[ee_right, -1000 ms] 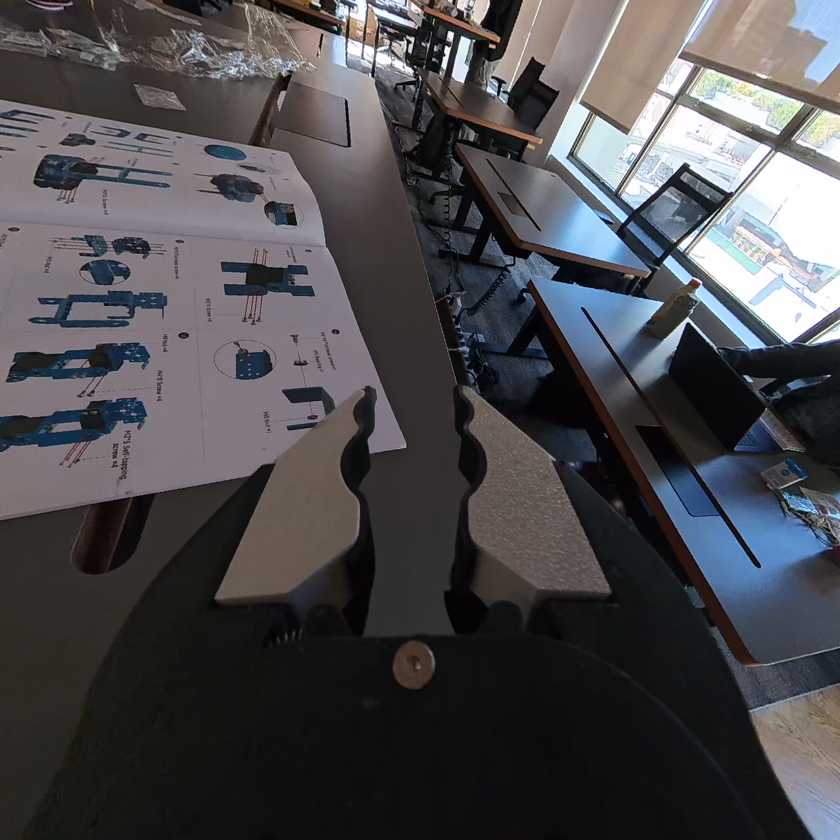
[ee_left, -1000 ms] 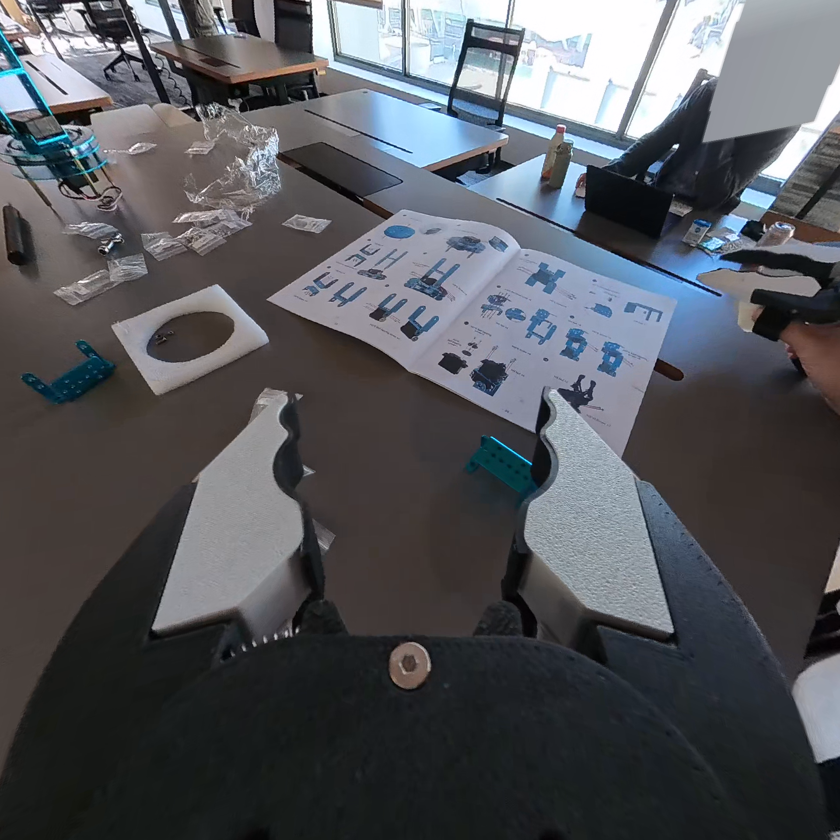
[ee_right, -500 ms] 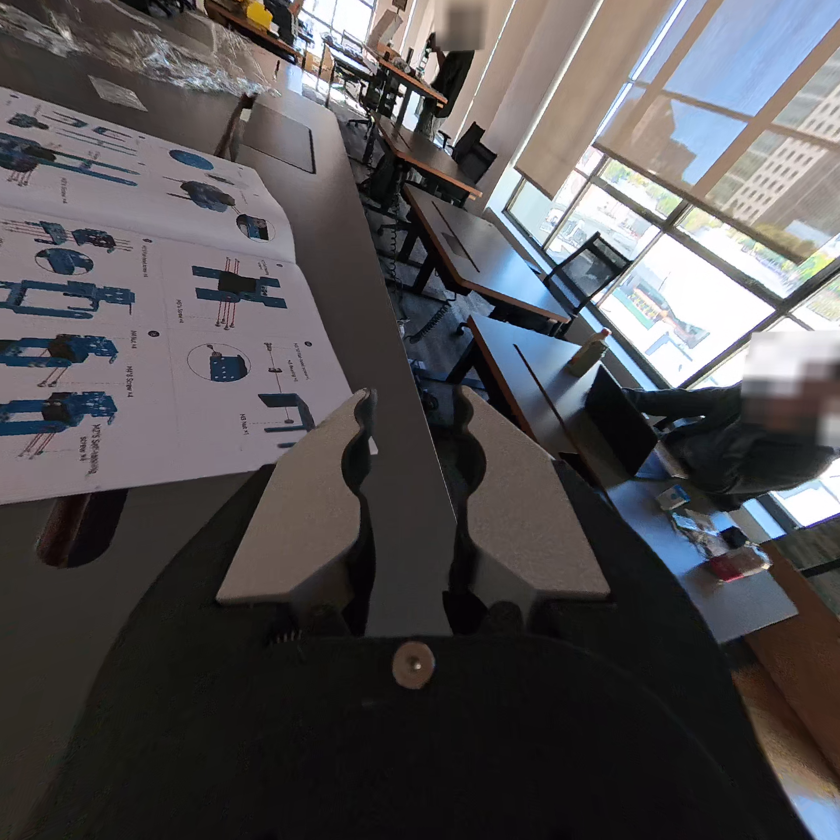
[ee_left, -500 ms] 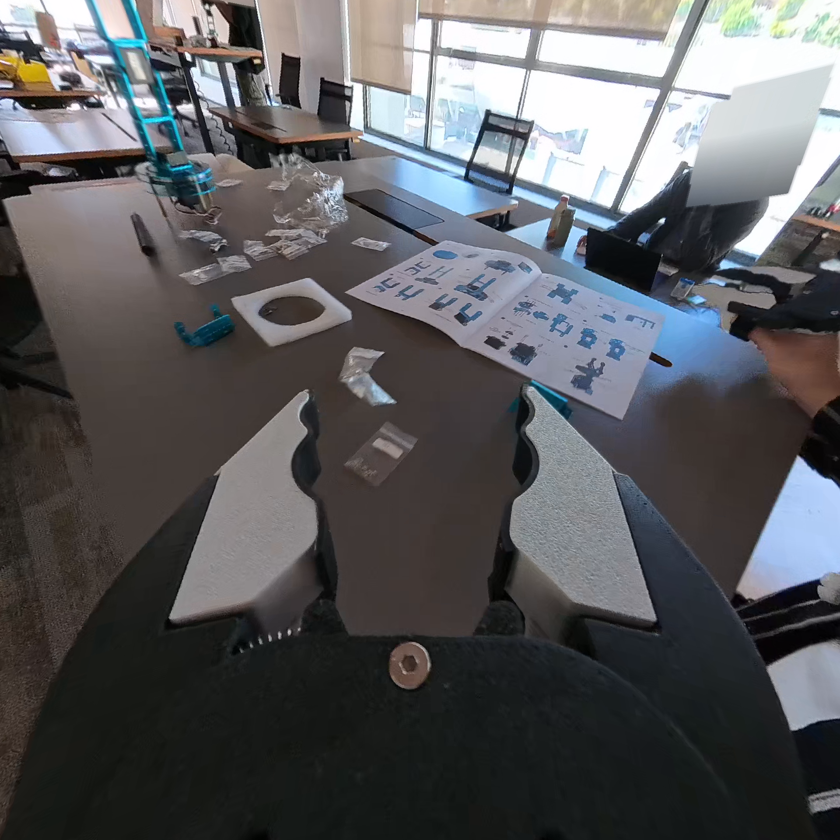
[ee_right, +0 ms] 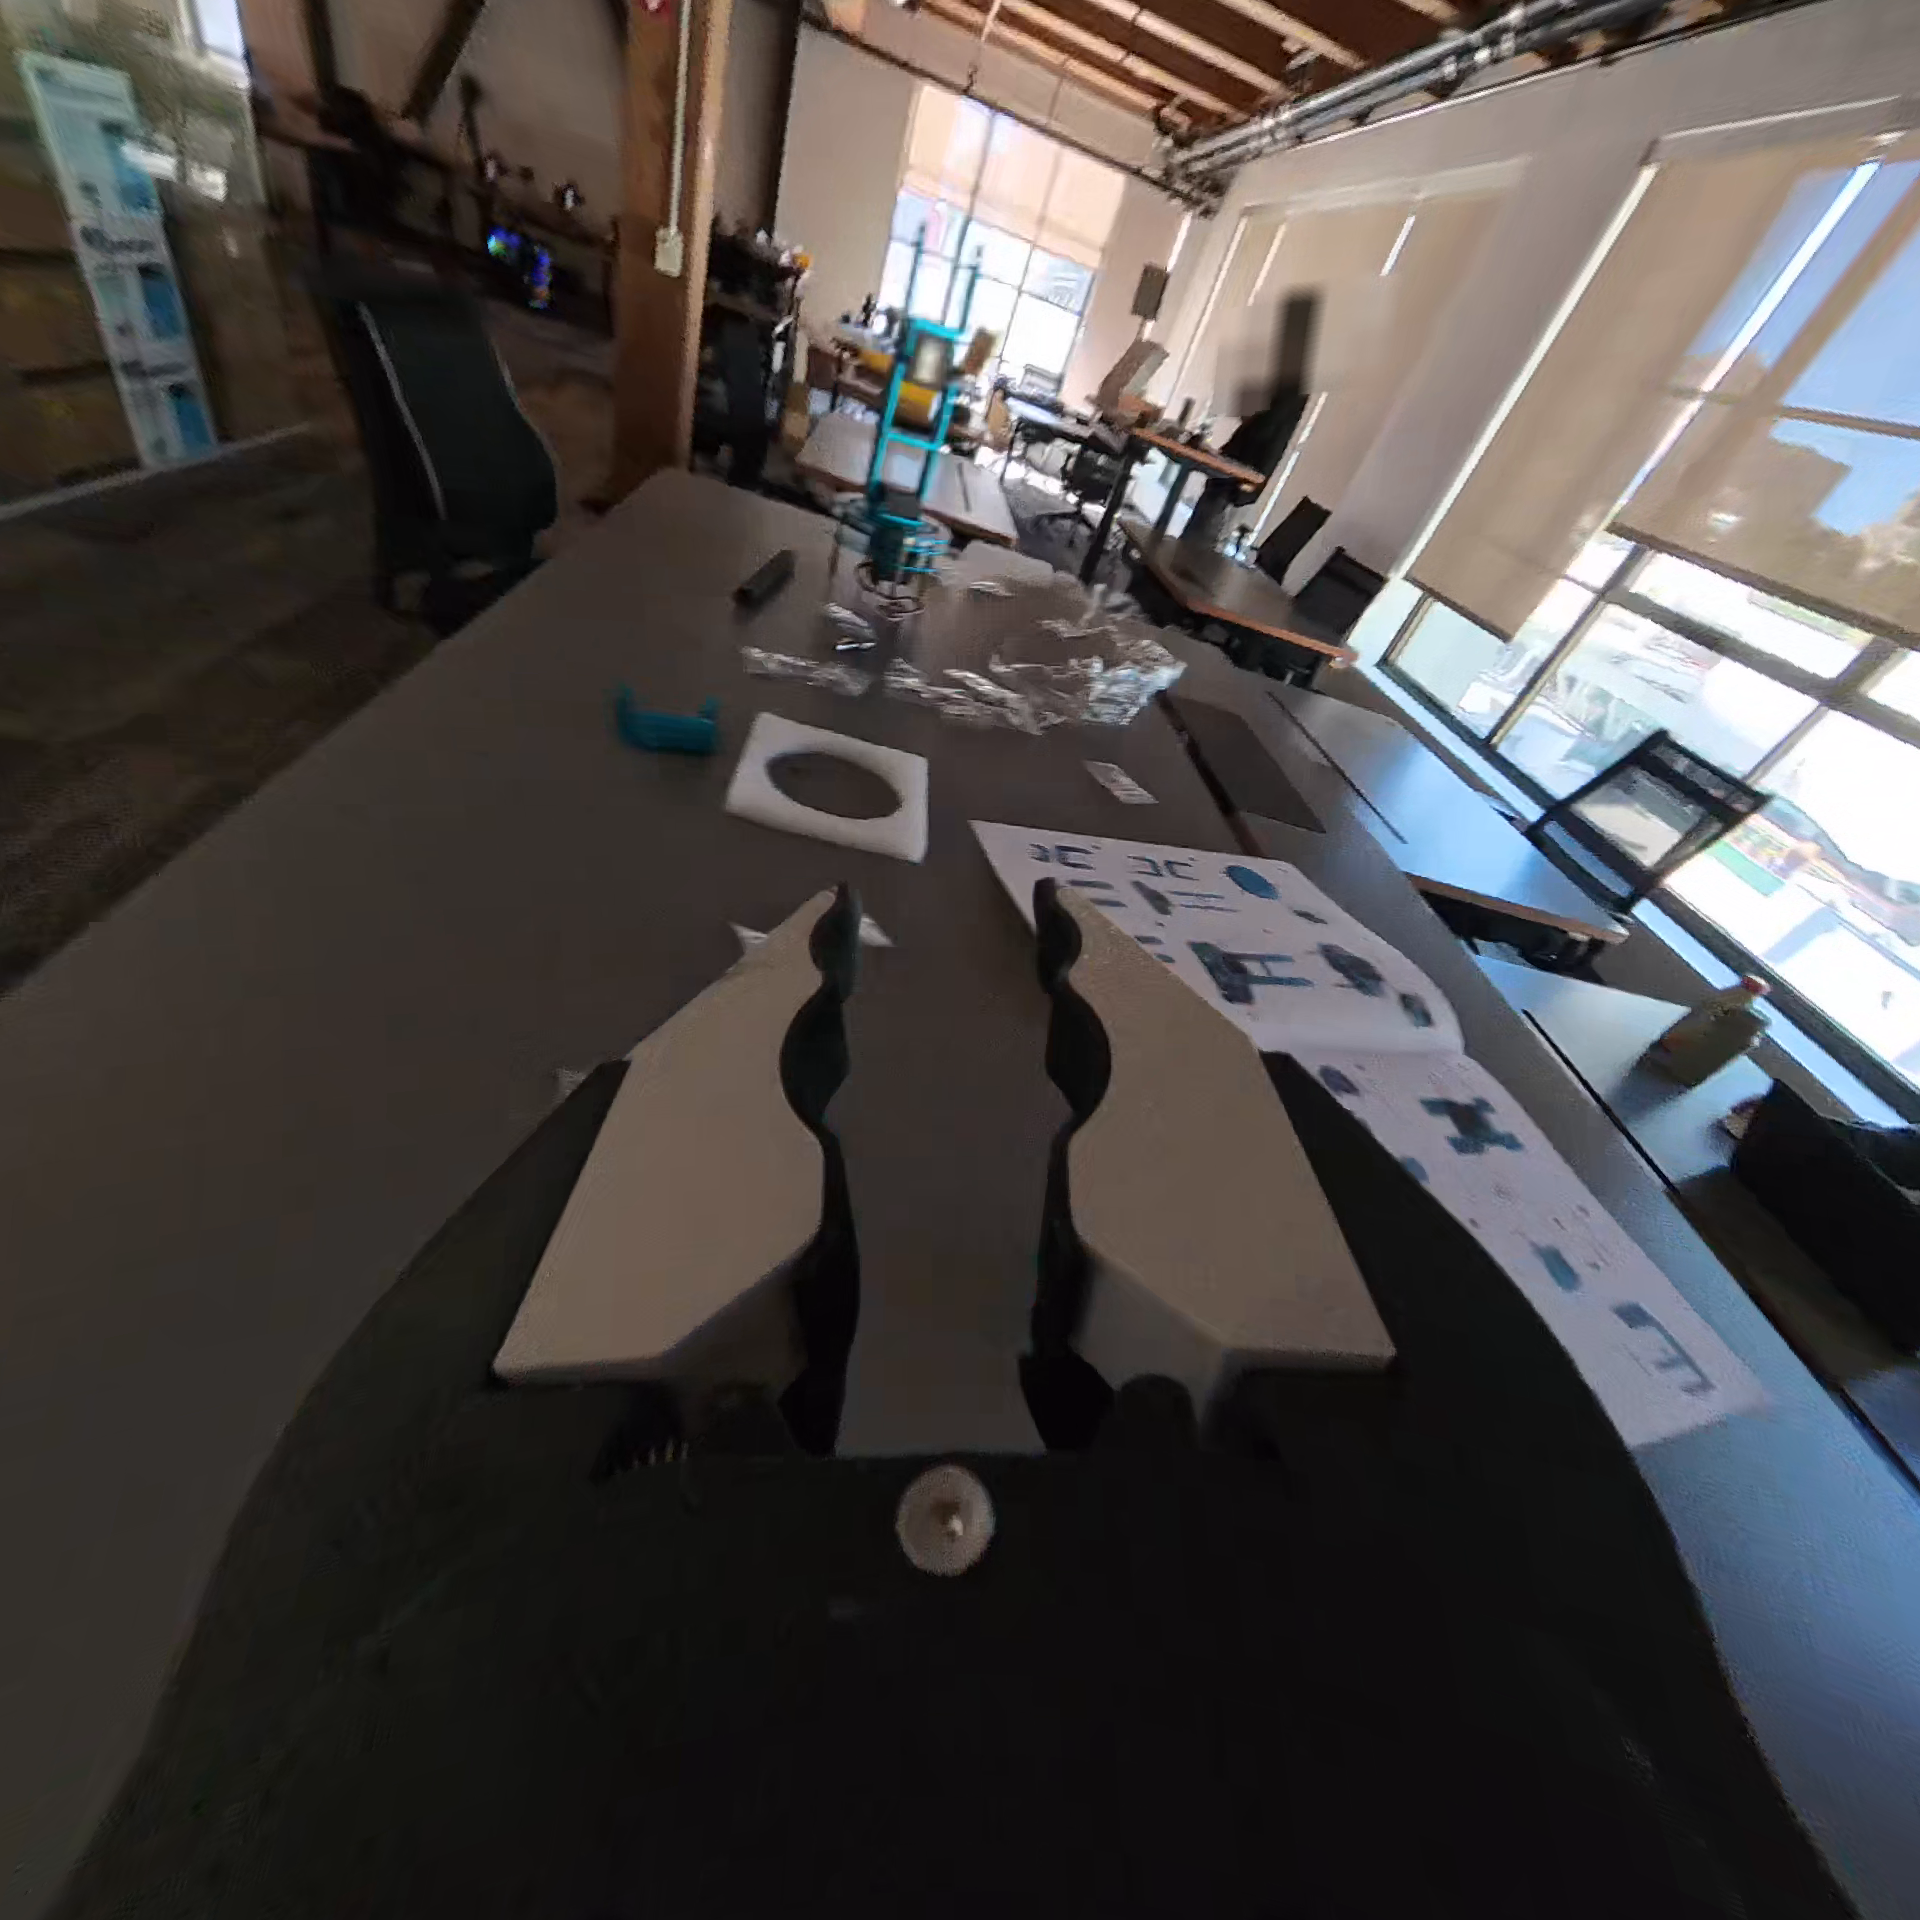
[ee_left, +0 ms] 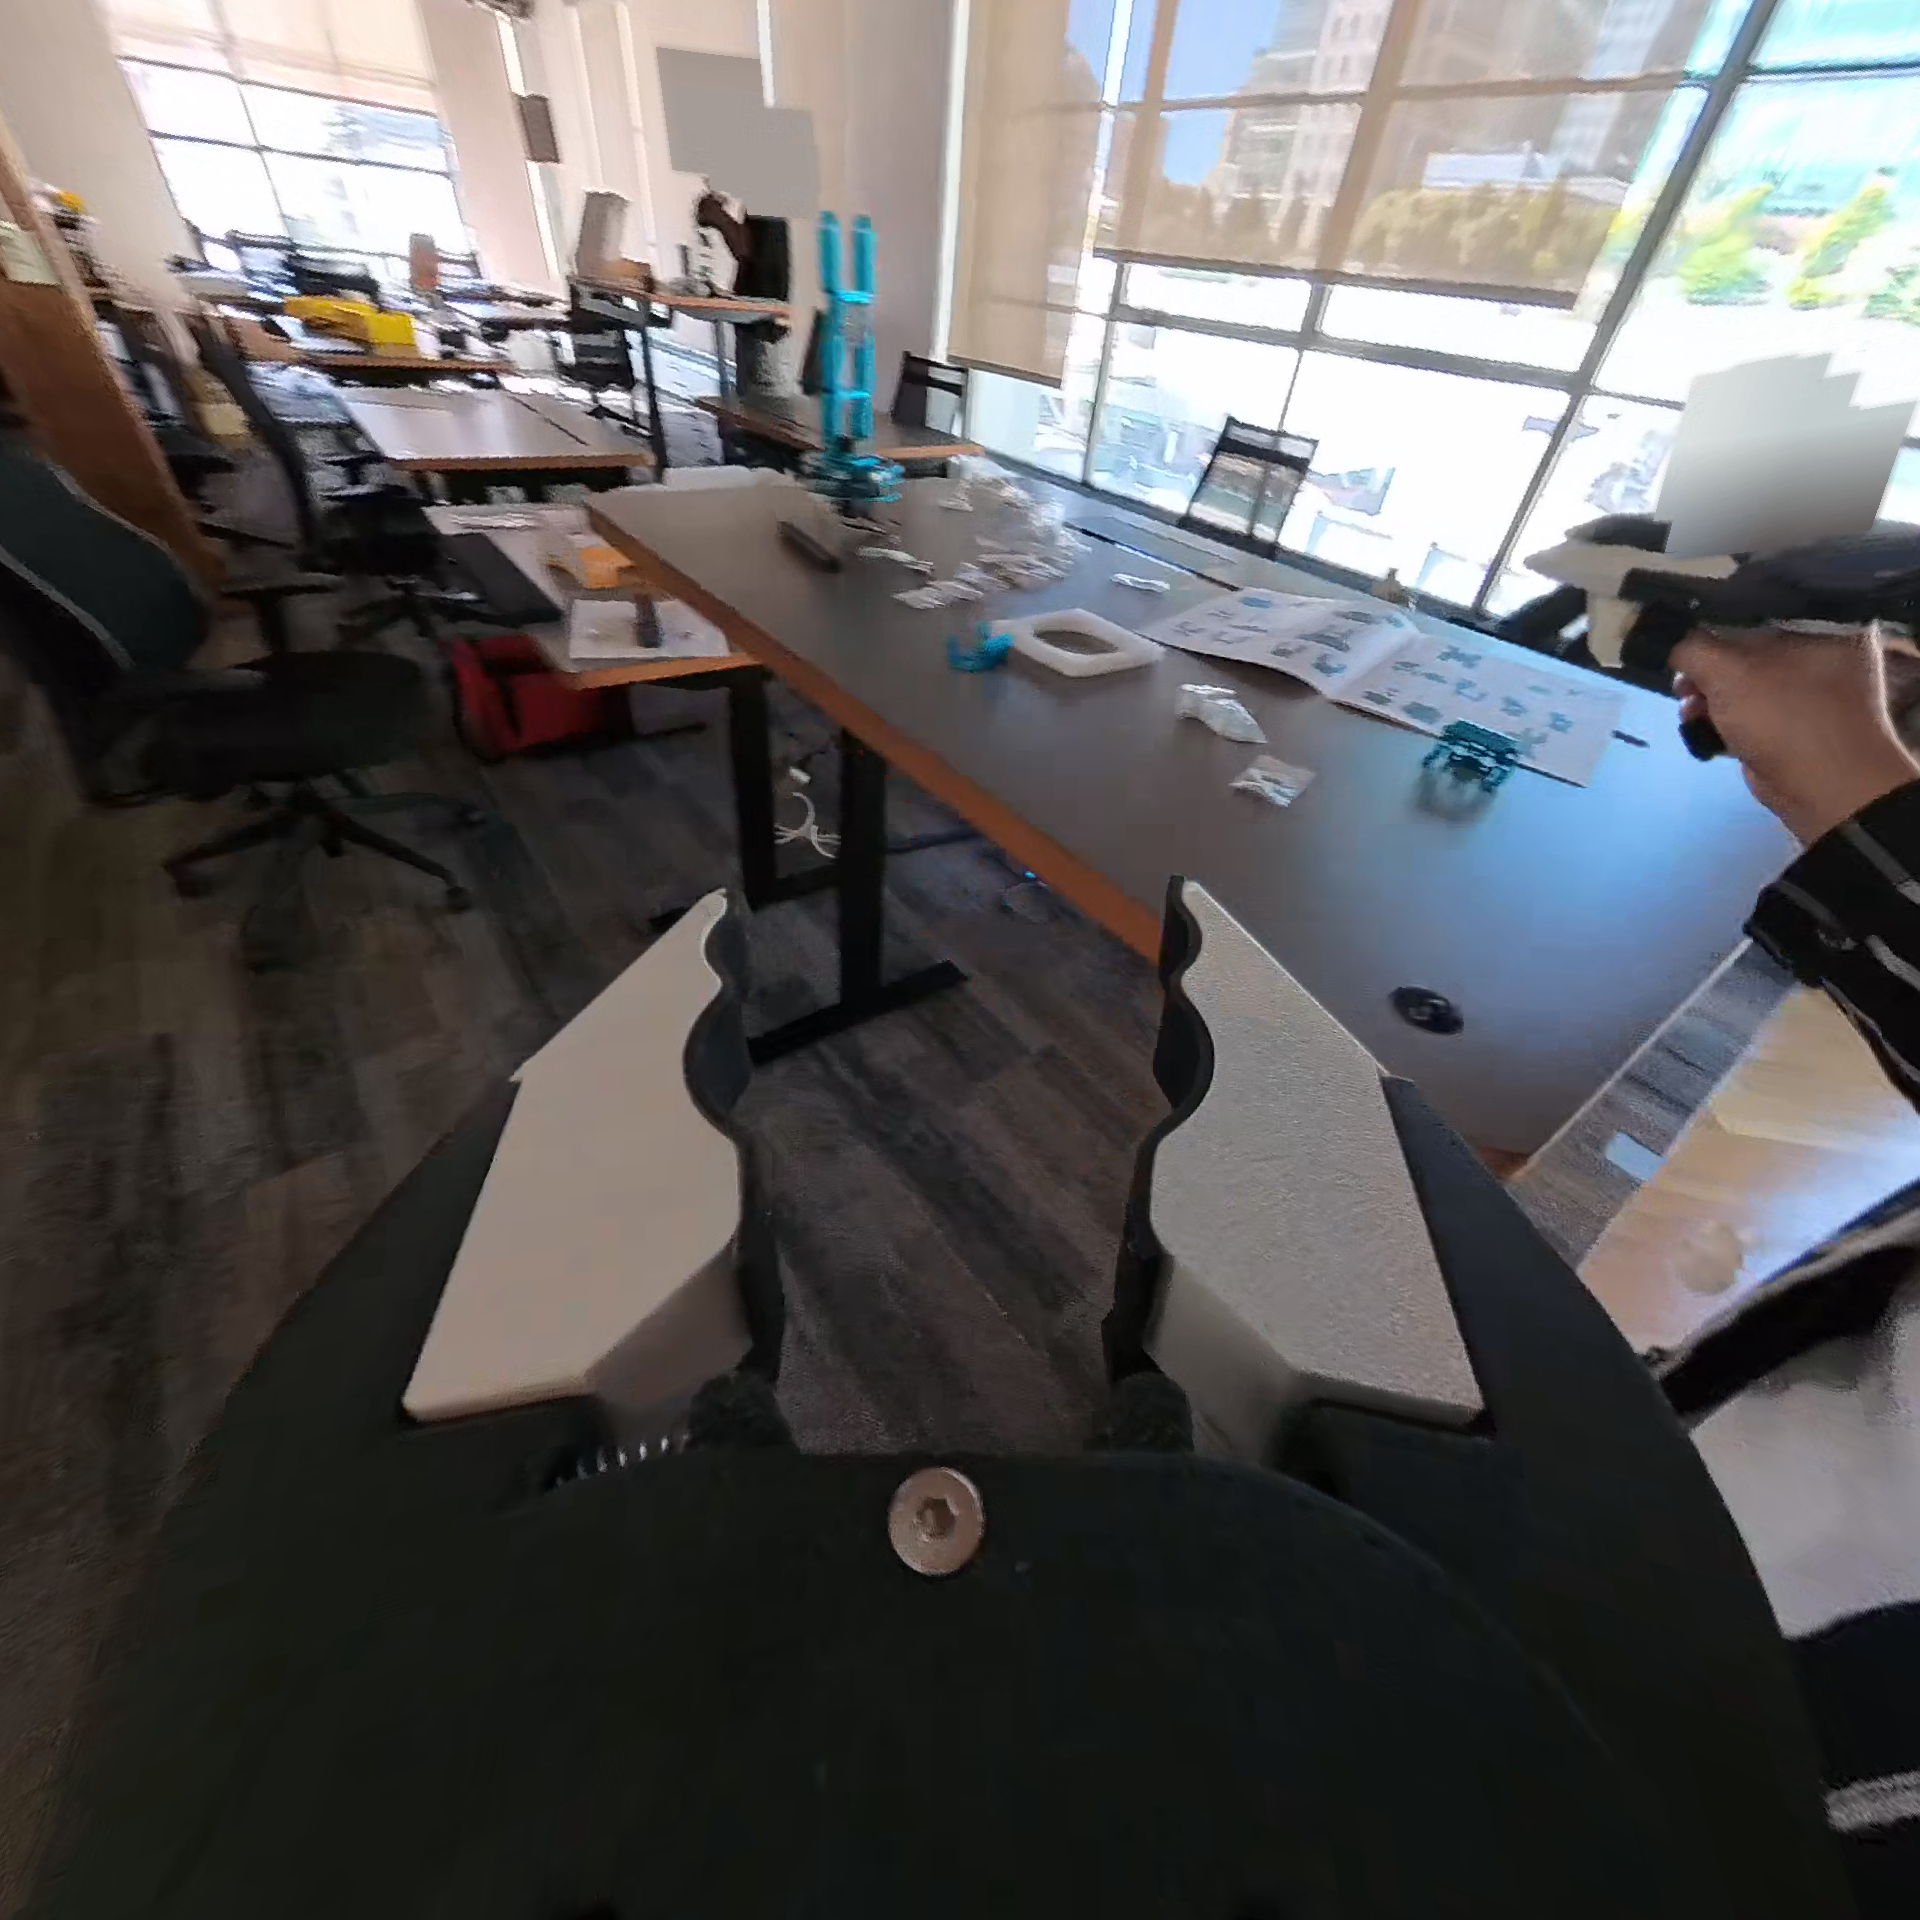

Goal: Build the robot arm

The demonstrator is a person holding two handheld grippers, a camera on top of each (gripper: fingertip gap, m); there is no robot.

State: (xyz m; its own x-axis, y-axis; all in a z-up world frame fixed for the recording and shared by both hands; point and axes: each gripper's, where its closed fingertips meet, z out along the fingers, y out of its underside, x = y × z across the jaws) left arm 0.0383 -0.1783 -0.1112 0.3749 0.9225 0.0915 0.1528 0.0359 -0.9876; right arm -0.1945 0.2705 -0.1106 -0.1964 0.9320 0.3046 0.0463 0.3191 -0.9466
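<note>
Left claw (ee_left: pixel 951 914) pulled back off table (ee_left: pixel 1351 862); empty, agape.

Both pairs of tongs, the left tongs (ee_left: pixel 945 914) and the right tongs (ee_right: pixel 940 896), show pale grey-white fingers with black inner pads on black bodies. Ahead of the right tongs the counter (ee_right: pixel 416 883) is dark grey-brown; from the left tongs its edge shows orange-brown. Just right of the right tongs lies a white booklet (ee_right: pixel 1351 1039) printed with blue figures. Beyond the tips sits a white foam square (ee_right: pixel 831 795) and, to its left, a teal bracket (ee_right: pixel 665 719). Right of the left tongs, a sleeve (ee_left: pixel 1860 914) is black with grey stripes.
</note>
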